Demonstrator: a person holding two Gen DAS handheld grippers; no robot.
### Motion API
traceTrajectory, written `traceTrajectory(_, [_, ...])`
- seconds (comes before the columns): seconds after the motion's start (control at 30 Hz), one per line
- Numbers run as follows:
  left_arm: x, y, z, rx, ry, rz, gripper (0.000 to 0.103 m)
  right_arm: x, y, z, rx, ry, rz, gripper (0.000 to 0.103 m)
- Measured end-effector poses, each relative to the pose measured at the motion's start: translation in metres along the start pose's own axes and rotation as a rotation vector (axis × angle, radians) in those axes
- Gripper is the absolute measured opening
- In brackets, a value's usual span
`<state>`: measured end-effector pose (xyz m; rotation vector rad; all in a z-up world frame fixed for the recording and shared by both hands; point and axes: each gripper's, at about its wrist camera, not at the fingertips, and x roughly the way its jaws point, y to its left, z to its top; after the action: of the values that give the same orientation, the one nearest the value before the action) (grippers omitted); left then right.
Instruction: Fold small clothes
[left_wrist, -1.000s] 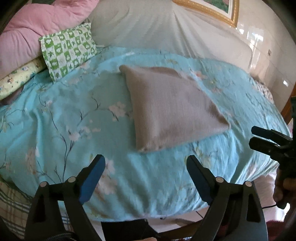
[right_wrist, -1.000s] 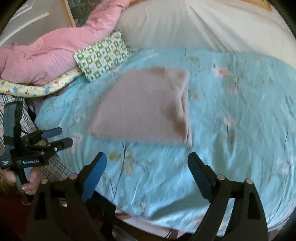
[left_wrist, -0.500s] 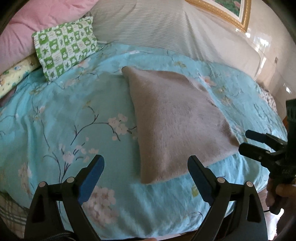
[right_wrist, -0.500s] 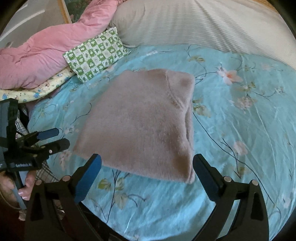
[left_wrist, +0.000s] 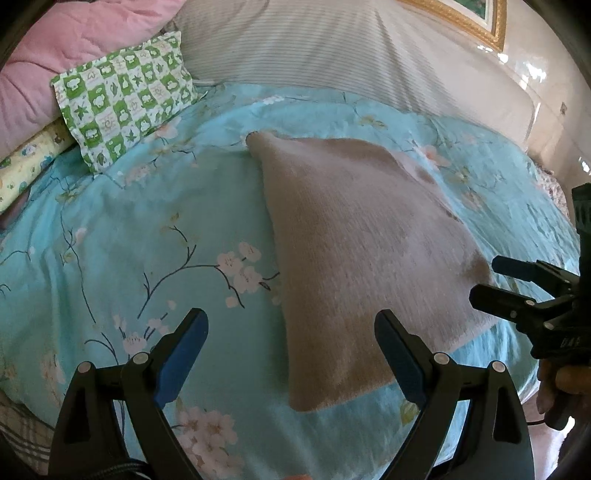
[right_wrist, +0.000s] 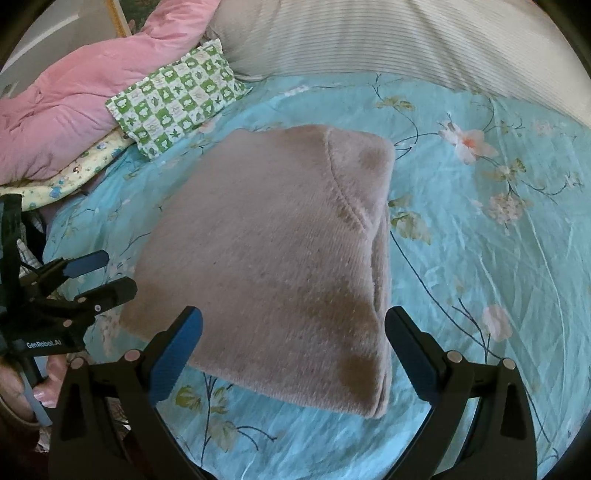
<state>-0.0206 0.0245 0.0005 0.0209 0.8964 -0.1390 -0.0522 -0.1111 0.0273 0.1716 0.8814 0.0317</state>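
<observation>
A beige knitted garment (left_wrist: 362, 258) (right_wrist: 277, 251) lies folded into a rough square on the blue flowered bedspread (left_wrist: 155, 229) (right_wrist: 480, 258). My left gripper (left_wrist: 291, 325) hovers open over the garment's near left corner, nothing between its blue pads. It also shows at the left edge of the right wrist view, left gripper (right_wrist: 114, 273), held by a hand beside the garment's left corner. My right gripper (right_wrist: 293, 319) stands wide open above the garment's near edge, and nothing is held. The right gripper (left_wrist: 487, 278) also shows at that corner in the left wrist view.
A green checked pillow (left_wrist: 125, 103) (right_wrist: 173, 99), a pink quilt (right_wrist: 70, 107) and a yellow patterned cloth (left_wrist: 26, 166) lie at the far left. A striped white cushion (left_wrist: 332, 48) runs along the back. The bed's near edge falls away just below both grippers.
Both grippers have moved forward over the bed to the garment's near edge, which now looks larger. The right jaws stand slightly wider than a second ago.
</observation>
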Motion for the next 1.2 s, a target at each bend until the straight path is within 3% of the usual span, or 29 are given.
traceTrajectory(0.53, [0.014,0.001,0.015,0.013,0.025,0.054,0.092,0.007,-0.002,0.015,0.006,-0.001,0.006,0.099])
traceTrajectory(1.2, [0.013,0.000,0.023,0.011,0.017,0.047,0.092,0.008,-0.003,0.024,0.011,-0.009,0.014,0.099])
